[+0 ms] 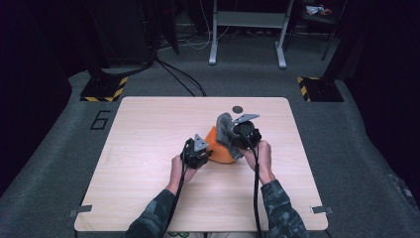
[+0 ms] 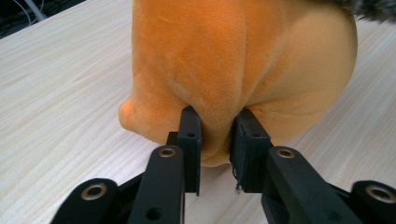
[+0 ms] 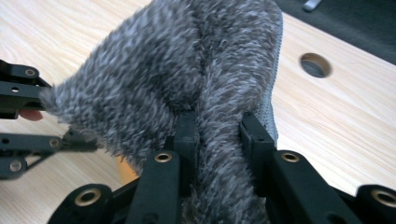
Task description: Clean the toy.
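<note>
Looking down from the high view, the orange plush toy (image 1: 220, 148) sat on the light wood desk (image 1: 148, 188) a bit right of the frame's centre, with a grey fuzzy cloth (image 1: 225, 128) draped over its top and far side. Both hands came in from the bottom edge, camo sleeves and all, and the two grippers crowded right up against the toy.

The left gripper (image 1: 197, 152) was at the toy's left side. In the left gripper view its fingers (image 2: 190, 140) were narrow and pinched onto a fold of orange plush at the toy's lower edge, just above the desk (image 2: 60, 84). You could see the fabric squeezed into a ridge between them, so that one was definitely gripping the orange plush toy (image 2: 233, 60). A sliver of the grey fuzz poked in at the top right corner of that view.

The right gripper (image 1: 245, 134) was over the upper right side of the toy. In the right gripper view its fingers (image 3: 187, 135) were closed in on a thick bunch of the grey fuzzy cloth (image 3: 187, 60), which stood up in a rumpled peak in front of the camera. The other gripper's black linkage showed at the left edge of that view.

A round hole (image 1: 237, 109) in the desk sat just beyond the cloth, near the far edge.
</note>
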The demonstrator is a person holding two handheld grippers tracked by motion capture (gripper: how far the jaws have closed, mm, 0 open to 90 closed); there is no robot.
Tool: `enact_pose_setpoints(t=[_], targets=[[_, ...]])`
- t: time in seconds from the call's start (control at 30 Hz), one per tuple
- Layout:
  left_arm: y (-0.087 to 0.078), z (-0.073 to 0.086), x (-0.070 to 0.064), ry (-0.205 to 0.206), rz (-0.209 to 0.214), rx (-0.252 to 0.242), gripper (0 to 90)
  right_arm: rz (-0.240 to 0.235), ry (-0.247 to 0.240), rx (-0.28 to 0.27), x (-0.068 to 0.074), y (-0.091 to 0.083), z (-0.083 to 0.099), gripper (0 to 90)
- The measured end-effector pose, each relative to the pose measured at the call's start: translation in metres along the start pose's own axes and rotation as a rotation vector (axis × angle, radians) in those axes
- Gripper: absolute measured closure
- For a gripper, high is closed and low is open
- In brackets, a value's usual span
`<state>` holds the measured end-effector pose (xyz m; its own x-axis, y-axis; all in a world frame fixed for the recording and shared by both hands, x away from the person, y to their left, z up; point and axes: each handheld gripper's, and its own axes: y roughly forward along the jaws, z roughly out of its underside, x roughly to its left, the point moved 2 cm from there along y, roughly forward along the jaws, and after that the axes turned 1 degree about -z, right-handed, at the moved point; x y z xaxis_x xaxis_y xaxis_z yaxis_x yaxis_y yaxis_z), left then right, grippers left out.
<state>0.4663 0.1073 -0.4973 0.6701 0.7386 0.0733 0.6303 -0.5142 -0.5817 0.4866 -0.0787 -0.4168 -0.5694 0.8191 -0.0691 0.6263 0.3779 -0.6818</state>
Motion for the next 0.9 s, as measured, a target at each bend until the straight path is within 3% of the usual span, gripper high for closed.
enact_pose_setpoints(t=[0.03,0.07,0.1,0.13,0.3,0.43,0.47,0.5,0.53,0.7,0.8,0.9], targets=[[0.0,0.0,0.0,0.0,0.0,0.0,77.4,0.0,0.0,0.0,0.0,0.0,0.0,72.0],[-0.001,0.001,0.003,-0.038,0.019,-0.01,77.9,0.012,0.029,-0.007,-0.004,-0.007,0.006,72.0],[-0.001,0.001,0.003,-0.038,0.019,-0.01,78.1,0.012,0.029,-0.007,-0.004,-0.007,0.006,72.0],[-0.002,0.002,0.005,-0.071,0.038,-0.019,78.3,0.022,0.048,0.0,-0.008,-0.011,0.013,72.0],[-0.005,0.002,0.003,-0.123,0.075,-0.027,79.4,0.005,0.061,0.045,-0.014,-0.002,0.027,72.0],[-0.009,-0.002,0.001,-0.167,0.096,-0.036,80.0,0.014,0.064,0.037,-0.016,-0.002,0.025,72.0],[-0.011,-0.004,0.0,-0.207,0.116,-0.038,80.3,0.02,0.063,0.019,-0.016,-0.006,0.021,72.1],[-0.011,-0.004,0.0,-0.207,0.116,-0.038,80.3,0.02,0.063,0.019,-0.016,-0.006,0.021,72.1],[-0.013,-0.005,-0.001,-0.226,0.12,-0.043,80.3,0.016,0.056,0.008,-0.015,-0.009,0.018,72.1],[-0.014,-0.008,-0.006,-0.242,0.124,-0.035,80.1,0.003,-0.006,-0.024,0.0,-0.017,-0.002,72.0],[-0.014,-0.008,-0.006,-0.244,0.118,-0.034,79.9,-0.013,-0.062,0.002,0.014,-0.006,-0.01,71.9],[-0.012,-0.005,-0.004,-0.239,0.105,-0.021,79.4,0.003,-0.079,0.023,0.018,0.001,-0.009,71.8]])
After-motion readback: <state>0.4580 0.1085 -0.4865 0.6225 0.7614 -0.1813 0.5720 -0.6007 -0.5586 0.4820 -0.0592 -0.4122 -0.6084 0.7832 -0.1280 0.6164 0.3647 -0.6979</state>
